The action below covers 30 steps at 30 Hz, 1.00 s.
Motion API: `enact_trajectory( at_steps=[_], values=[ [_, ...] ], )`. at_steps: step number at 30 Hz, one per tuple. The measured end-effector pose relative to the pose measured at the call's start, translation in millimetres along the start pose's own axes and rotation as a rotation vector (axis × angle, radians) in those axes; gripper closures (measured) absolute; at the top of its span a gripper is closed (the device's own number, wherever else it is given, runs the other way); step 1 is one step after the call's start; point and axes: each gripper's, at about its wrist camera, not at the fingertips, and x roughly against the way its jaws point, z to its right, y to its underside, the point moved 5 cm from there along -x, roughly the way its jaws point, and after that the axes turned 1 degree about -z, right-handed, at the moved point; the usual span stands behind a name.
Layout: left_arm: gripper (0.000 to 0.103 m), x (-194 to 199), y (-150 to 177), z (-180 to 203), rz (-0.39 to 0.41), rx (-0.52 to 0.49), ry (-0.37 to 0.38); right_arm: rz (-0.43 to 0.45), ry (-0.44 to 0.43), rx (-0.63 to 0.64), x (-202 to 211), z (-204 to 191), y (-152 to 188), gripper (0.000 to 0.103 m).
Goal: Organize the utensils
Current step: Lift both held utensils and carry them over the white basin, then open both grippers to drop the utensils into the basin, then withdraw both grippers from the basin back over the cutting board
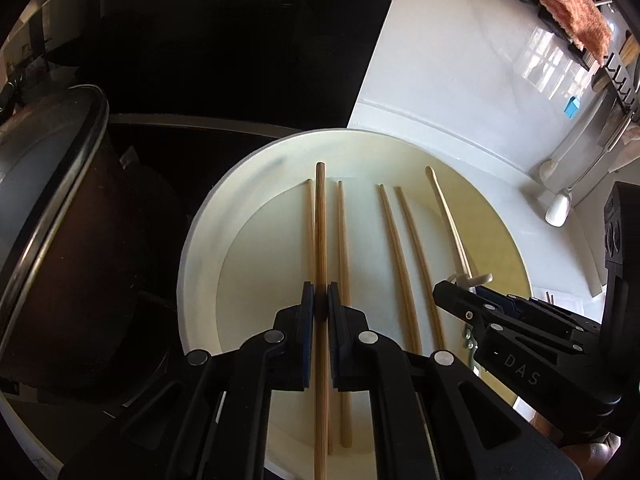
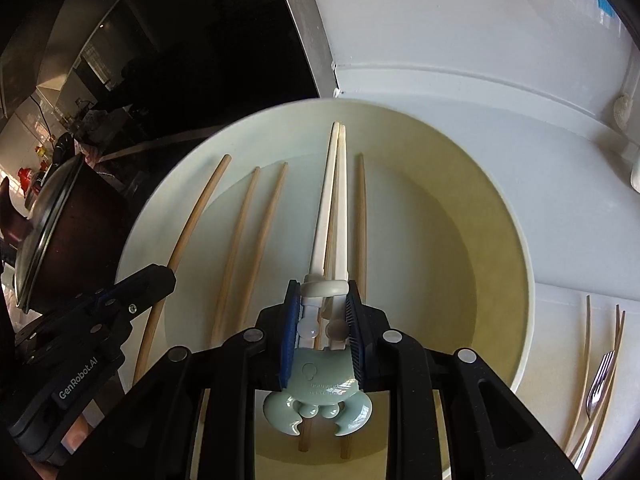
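Note:
A wide white plate (image 1: 208,240) holds several wooden chopsticks (image 1: 394,240). My left gripper (image 1: 320,300) is shut on one thicker wooden chopstick (image 1: 321,216), held lengthwise above the plate. My right gripper (image 2: 323,308) is shut on white training chopsticks (image 2: 332,200) with a pale green crab-shaped hinge (image 2: 320,392), held over the plate (image 2: 500,208). Loose wooden chopsticks (image 2: 236,240) lie under and beside them. The right gripper also shows at the right of the left wrist view (image 1: 464,300), and the left gripper at the left of the right wrist view (image 2: 156,280).
A dark pot with a glass lid (image 1: 48,208) stands left of the plate on a black hob. A fork (image 2: 600,384) and more chopsticks (image 2: 588,360) lie on the white counter right of the plate. A white spoon (image 1: 558,208), a rack and an orange cloth (image 1: 568,4) are far right.

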Motion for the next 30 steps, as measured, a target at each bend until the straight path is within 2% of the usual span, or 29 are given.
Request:
enact_trajectory(
  at_steps=[6,20,21,22,23,24,25,27,28,29,30],
  values=[
    [0.096,-13.0,3.7,1.4,-0.046,0.001,-0.007,-0.084,-0.001,-0.042,-20.3,11.7,3.4,0.081],
    [0.095,-28.9,2.2,1.5,-0.094,-0.002,-0.028,-0.113,0.009,-0.058,-25.0,17.4,1.7,0.080],
    [0.092,-30.2,2.2,1.0,-0.102,0.002,-0.031,-0.117,0.005,-0.056,-25.6,16.6,1.7,0.080],
    [0.086,-31.0,2.5,0.0,-0.108,0.005,-0.037,-0.120,0.001,-0.053,-24.7,15.7,2.4,0.078],
    [0.078,-30.9,2.7,-1.1,-0.111,0.007,-0.043,-0.120,0.002,-0.049,-23.2,15.3,2.9,0.074],
    [0.074,-30.8,2.7,-2.0,-0.111,0.008,-0.048,-0.113,0.007,-0.046,-21.8,15.3,2.3,0.066],
    [0.068,-29.4,2.8,-3.1,-0.109,0.008,-0.054,-0.103,0.009,-0.040,-19.0,15.0,1.5,0.065],
    [0.053,-26.6,2.3,-4.9,-0.099,0.007,-0.062,-0.088,0.015,-0.034,-14.5,15.7,-0.9,0.064],
    [0.038,-24.2,2.1,-6.4,-0.094,0.013,-0.065,-0.078,0.017,-0.032,-11.1,16.2,-1.4,0.060],
    [0.034,-21.2,1.8,-8.0,-0.084,0.020,-0.065,-0.068,0.021,-0.031,-7.3,17.0,-1.9,0.059],
    [0.034,-17.9,1.5,-9.6,-0.075,0.025,-0.065,-0.058,0.028,-0.030,-3.0,17.6,-2.0,0.058]
  ],
)
